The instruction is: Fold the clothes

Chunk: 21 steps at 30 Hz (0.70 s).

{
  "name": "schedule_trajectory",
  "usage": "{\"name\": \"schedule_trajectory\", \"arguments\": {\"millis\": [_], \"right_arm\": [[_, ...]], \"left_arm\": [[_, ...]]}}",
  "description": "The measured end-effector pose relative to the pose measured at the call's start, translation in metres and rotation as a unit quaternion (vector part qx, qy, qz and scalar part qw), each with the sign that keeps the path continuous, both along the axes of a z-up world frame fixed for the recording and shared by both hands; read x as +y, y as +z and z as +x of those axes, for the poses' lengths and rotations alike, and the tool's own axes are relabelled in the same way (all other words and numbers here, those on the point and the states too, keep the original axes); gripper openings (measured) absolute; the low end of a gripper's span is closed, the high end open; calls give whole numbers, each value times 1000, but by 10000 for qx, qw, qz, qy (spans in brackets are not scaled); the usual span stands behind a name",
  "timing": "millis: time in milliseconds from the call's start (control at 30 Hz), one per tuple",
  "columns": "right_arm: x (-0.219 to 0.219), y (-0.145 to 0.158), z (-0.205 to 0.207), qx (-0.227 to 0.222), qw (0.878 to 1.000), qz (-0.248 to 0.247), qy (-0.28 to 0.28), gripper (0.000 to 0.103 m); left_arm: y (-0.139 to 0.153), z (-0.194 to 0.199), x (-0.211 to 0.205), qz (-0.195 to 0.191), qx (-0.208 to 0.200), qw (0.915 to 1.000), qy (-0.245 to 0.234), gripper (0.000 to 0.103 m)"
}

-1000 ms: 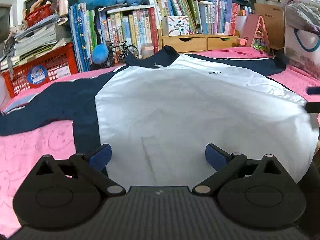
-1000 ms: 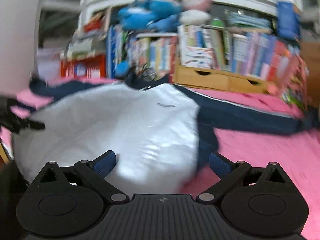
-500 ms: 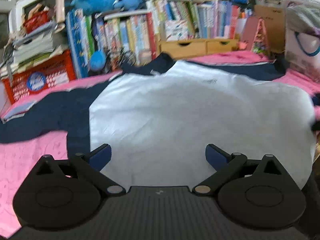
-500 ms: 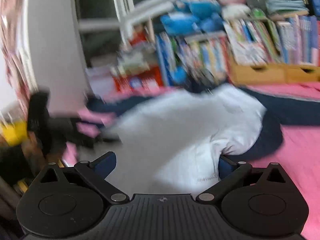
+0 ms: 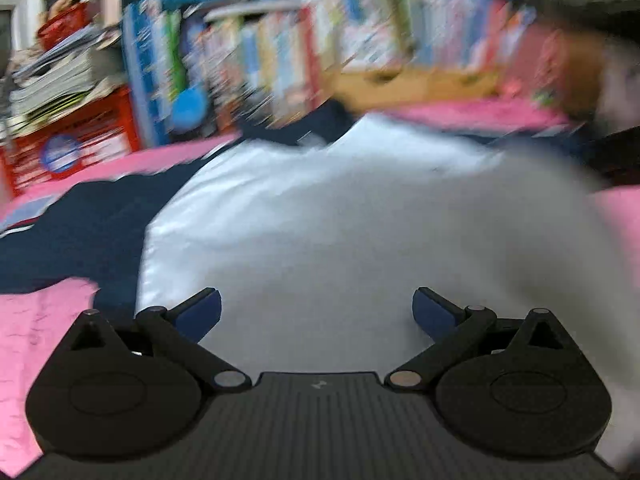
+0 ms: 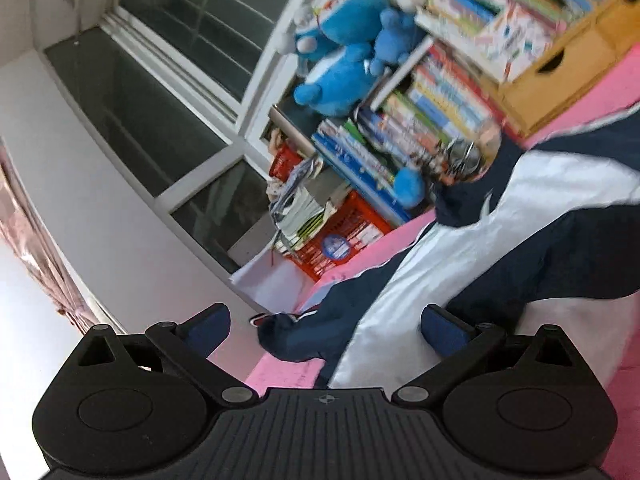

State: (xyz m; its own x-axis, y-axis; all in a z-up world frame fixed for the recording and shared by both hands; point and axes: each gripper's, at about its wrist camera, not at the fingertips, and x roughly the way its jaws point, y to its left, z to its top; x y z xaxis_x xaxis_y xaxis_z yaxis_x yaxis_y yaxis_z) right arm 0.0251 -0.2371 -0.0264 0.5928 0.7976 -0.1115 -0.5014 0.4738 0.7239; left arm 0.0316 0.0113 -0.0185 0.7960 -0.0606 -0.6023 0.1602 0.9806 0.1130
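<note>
A white top with navy sleeves and collar [image 5: 340, 232] lies spread on the pink bedcover [image 5: 36, 340]. In the left wrist view, which is motion-blurred, my left gripper [image 5: 316, 312] hangs open over the near part of the white body, holding nothing. The right wrist view is strongly tilted. There the top [image 6: 424, 276] shows a navy sleeve end [image 6: 288, 338] near the bed's edge and a navy band [image 6: 560, 252] lying across the white body. My right gripper [image 6: 326, 326] is open and empty, just short of that sleeve end.
At the back of the bed stand a row of books [image 6: 436, 116], a red basket [image 6: 344, 236], a wooden drawer box [image 6: 560, 80] and blue plush toys [image 6: 344, 60]. A window [image 6: 168, 92] and white wall lie to the left.
The right gripper has swung left toward the left sleeve and rolled, so its view tilts. The left gripper has moved, blurring its view. Both stay open.
</note>
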Motion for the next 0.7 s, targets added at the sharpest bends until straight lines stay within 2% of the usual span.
{"name": "schedule_trajectory", "arguments": {"millis": [33, 133, 167, 300, 333, 400, 500, 600, 633, 700], "right_arm": [[-13, -1, -13, -142, 9995, -123, -256, 103], [-49, -5, -52, -512, 9924, -580, -962, 103], [-57, -8, -64, -577, 9886, -859, -1094, 102], [-68, -25, -95, -683, 9636, -2304, -1171, 95], [-69, -32, -98, -582, 9607, -2492, -1080, 91], [-67, -44, -101, -331, 9645, -2491, -816, 83], [-41, -46, -102, -356, 9713, -2319, -381, 72], [-2, -33, -106, -708, 9772, -1991, 195, 73], [12, -27, -107, -839, 9766, -1950, 338, 73], [38, -21, -109, -1107, 9684, -2191, 434, 75]], "left_arm": [[-7, 7, 2, 186, 106, 9995, 216, 103], [-10, 11, 18, -203, 138, 9989, 394, 103], [-10, 12, 20, -206, 143, 9988, 416, 103], [-10, 8, 18, -65, -1, 9993, 366, 103], [-11, 7, 18, -45, -32, 9994, 351, 103], [-10, 9, 20, -121, 1, 9993, 359, 103], [-10, 13, 23, -268, 86, 9989, 371, 103], [-10, 15, 24, -296, 116, 9988, 381, 103], [-10, 15, 24, -297, 122, 9987, 388, 103], [-3, 12, 25, -138, 119, 9980, 600, 103]]}}
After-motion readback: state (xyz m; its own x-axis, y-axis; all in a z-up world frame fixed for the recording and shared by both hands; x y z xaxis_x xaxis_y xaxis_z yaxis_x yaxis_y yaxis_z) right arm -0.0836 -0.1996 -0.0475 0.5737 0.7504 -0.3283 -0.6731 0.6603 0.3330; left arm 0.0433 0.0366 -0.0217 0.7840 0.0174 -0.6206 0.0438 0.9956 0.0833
